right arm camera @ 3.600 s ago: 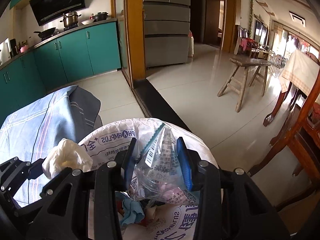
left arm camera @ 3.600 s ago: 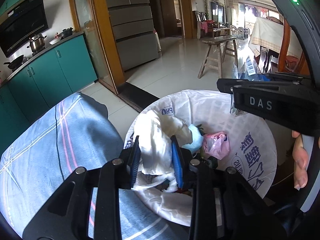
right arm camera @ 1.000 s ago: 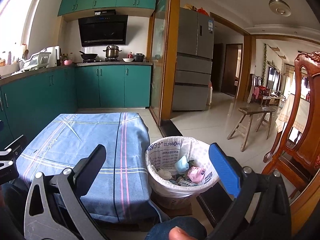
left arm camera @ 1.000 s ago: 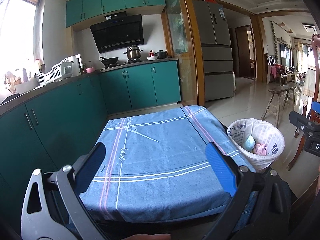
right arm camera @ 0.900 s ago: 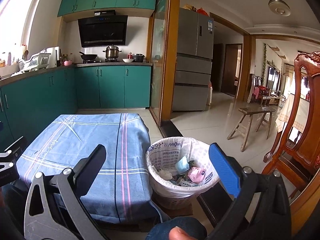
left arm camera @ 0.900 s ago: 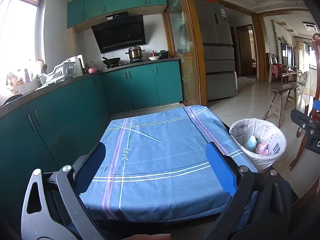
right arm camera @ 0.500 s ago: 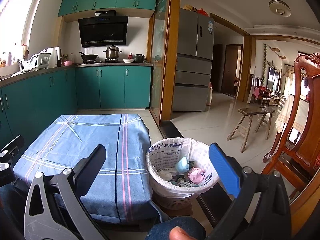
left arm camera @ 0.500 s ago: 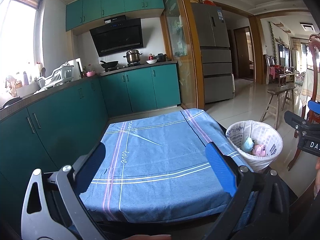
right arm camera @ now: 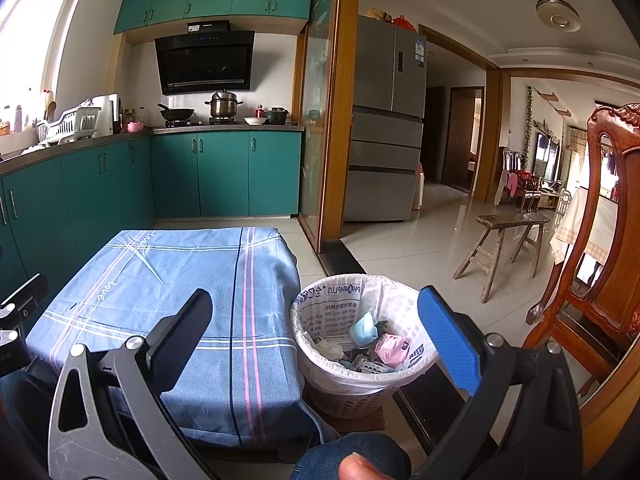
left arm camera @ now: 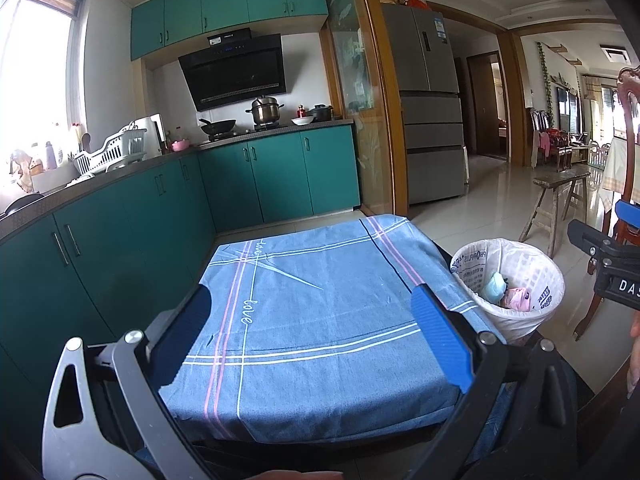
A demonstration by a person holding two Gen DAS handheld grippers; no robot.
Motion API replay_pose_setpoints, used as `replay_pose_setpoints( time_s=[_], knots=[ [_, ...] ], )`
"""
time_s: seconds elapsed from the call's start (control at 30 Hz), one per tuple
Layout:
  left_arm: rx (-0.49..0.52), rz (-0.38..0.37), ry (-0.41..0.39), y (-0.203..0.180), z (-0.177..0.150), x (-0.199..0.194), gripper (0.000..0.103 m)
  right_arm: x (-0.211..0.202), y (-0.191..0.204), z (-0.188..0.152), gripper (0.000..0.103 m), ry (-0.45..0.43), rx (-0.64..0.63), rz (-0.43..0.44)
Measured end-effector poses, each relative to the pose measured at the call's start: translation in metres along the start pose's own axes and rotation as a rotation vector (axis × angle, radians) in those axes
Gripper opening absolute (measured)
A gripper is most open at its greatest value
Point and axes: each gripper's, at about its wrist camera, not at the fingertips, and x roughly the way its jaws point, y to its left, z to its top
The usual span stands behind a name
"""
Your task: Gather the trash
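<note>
A white-lined trash basket (left arm camera: 549,280) (right arm camera: 304,344) stands on the floor just right of a low table under a blue checked cloth (left arm camera: 320,304) (right arm camera: 172,292). Inside it lie a light blue mask (right arm camera: 363,329), a pink wrapper (right arm camera: 392,347) and crumpled paper. The cloth's top is bare. My left gripper (left arm camera: 316,328) hangs open over the near half of the table, nothing between its fingers. My right gripper (right arm camera: 320,332) is open too, held back from the basket and empty. Part of the right gripper (left arm camera: 608,264) shows at the left wrist view's right edge.
Teal cabinets (left arm camera: 120,240) run along the left with a dish rack and pots on the counter. A carved wooden chair (right arm camera: 600,248) stands close on the right. A wooden bench (right arm camera: 508,240) and a steel fridge (right arm camera: 384,140) lie beyond. A person's knee (right arm camera: 352,456) is at the bottom.
Since 3.6 s ago both grippers let go of the tissue and the plastic wrapper into the basket, opened wide and drew back. Over the last second they have barely shifted.
</note>
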Motion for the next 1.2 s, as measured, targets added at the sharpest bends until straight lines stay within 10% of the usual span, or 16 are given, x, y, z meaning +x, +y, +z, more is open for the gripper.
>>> replay_pose_setpoints(
  time_s=[1.2],
  knots=[
    [0.006,-0.004,0.060,-0.007,-0.006,0.019,0.100,0.012,-0.006,-0.009,0.100,0.053,0.008,0.001]
  ],
)
